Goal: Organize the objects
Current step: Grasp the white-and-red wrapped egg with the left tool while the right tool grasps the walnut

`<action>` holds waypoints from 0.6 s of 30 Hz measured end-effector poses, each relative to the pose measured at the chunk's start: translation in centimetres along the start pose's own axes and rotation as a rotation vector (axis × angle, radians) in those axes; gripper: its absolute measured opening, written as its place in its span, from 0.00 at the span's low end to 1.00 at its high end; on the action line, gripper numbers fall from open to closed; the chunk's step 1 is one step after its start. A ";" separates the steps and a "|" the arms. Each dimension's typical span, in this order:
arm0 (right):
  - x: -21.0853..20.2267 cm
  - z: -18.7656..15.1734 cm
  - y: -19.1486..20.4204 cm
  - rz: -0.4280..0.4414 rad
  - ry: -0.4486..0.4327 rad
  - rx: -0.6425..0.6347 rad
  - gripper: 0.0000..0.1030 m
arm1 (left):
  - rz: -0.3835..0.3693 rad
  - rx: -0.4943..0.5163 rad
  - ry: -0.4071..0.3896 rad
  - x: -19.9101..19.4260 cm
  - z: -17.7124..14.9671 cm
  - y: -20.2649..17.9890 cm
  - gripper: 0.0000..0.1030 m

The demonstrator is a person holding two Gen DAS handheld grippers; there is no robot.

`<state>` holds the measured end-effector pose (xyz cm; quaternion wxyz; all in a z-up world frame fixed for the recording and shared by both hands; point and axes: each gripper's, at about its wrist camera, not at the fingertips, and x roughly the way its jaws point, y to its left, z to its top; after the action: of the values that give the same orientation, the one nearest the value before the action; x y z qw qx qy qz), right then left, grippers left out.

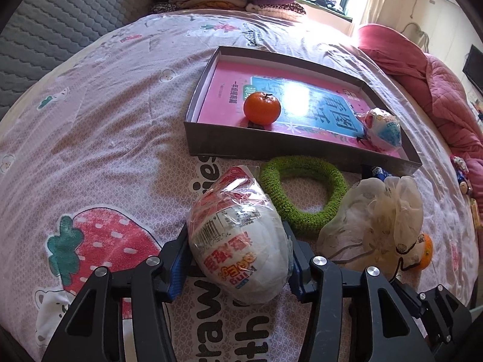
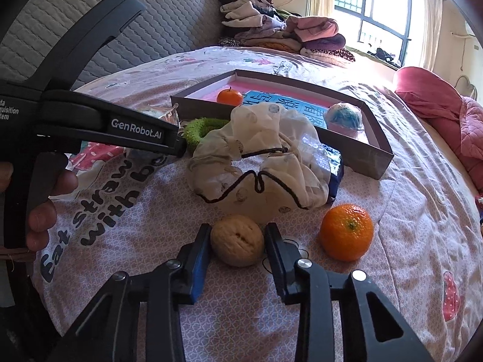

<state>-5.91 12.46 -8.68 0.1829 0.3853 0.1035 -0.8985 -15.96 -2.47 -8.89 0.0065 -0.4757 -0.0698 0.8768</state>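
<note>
Pink, strawberry-printed bedding (image 1: 105, 126) carries a scatter of small things on a bed, with a shallow grey box (image 1: 271, 147) lying beyond them. Left claw (image 1: 235, 259) grips a plastic-wrapped white egg-shaped package (image 1: 238, 241) between its blue-padded fingers (image 1: 176, 274), the package filling the gap and reaching out past the fingertips toward the box. Just beyond it lies a green knitted ring (image 1: 302, 196), touching the front wall of the box; beside the ring to the right sits a crumpled cream drawstring pouch (image 1: 374, 220). Inside the box, on a pink book cover (image 1: 229, 90), rest a mandarin (image 1: 262, 108) and a small wrapped ball (image 1: 383, 129) in the near right corner. Right claw (image 2: 237, 244) stands open on the bedding with a walnut (image 2: 237, 244) between its fingers; whether the pads touch the shell cannot be told. A second mandarin (image 2: 346, 231) lies just beside the right finger, and the pouch (image 2: 265, 163) with its black cord sits right behind the walnut, partly covering a dark blue packet (image 2: 335, 175). The left tool's black body (image 2: 90, 120) crosses the right camera's view, held by a hand (image 2: 45, 205). Folded clothes (image 2: 280, 30) are piled at the far end by the window.
</note>
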 end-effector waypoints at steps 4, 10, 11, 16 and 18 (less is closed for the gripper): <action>-0.1 0.0 0.0 0.004 -0.002 0.001 0.33 | -0.030 -0.020 -0.005 0.0 0.0 0.5 0.53; -0.3 0.0 0.0 0.023 -0.001 0.006 0.33 | -0.060 -0.033 -0.013 -0.3 -0.2 1.0 0.52; -0.3 0.0 0.1 0.026 -0.001 0.005 0.33 | -0.060 -0.029 -0.014 -0.4 -0.3 1.0 0.52; -0.7 0.0 0.2 0.039 -0.004 0.005 0.33 | -0.047 -0.007 -0.029 -1.4 -0.7 1.0 0.52; -0.8 0.1 0.2 0.040 -0.009 0.008 0.33 | -0.038 0.004 -0.041 -2.0 -1.0 1.0 0.52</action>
<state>-5.33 12.46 -8.03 0.1998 0.3838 0.0913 -0.8969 -14.00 -3.50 -7.94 0.0226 -0.4562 -0.0769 0.8863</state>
